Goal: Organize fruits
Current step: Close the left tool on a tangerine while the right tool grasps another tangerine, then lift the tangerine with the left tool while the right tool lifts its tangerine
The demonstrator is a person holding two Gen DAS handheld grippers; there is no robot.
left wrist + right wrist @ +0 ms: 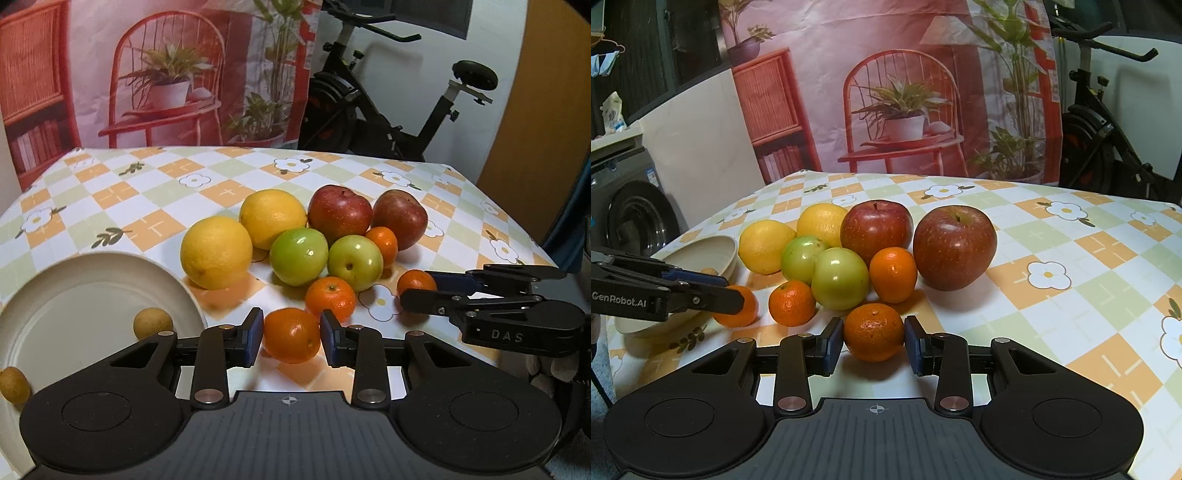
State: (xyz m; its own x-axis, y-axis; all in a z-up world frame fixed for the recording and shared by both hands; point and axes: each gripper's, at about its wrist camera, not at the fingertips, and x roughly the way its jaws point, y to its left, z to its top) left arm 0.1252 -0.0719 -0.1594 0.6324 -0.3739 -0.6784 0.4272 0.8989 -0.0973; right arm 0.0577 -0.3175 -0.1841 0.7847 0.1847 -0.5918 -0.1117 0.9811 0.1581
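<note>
- The left gripper (291, 335) has its blue pads pinching a mandarin (291, 335) that sits on the checked tablecloth (147, 221), just right of the cream plate (92, 288)
- The right gripper (874, 339) pinches another mandarin (874, 331) at the near right edge of the fruit pile, also resting on the cloth
- On the plate lie two small tan round fruits: one (153, 323) near its right rim, one (14, 384) at its near left edge
- Between the two held mandarins sits a third (330, 298); a fourth (382, 242) is wedged farther back, beside a red apple
- Behind these, two green apples (299, 256) touch side by side
- Farther left stand two lemons (216, 252), touching
- Farthest back, two red apples (340, 212) stand side by side
- Beyond the table hang a printed backdrop (166, 74) and, to the right, an exercise bike (388, 110)
</note>
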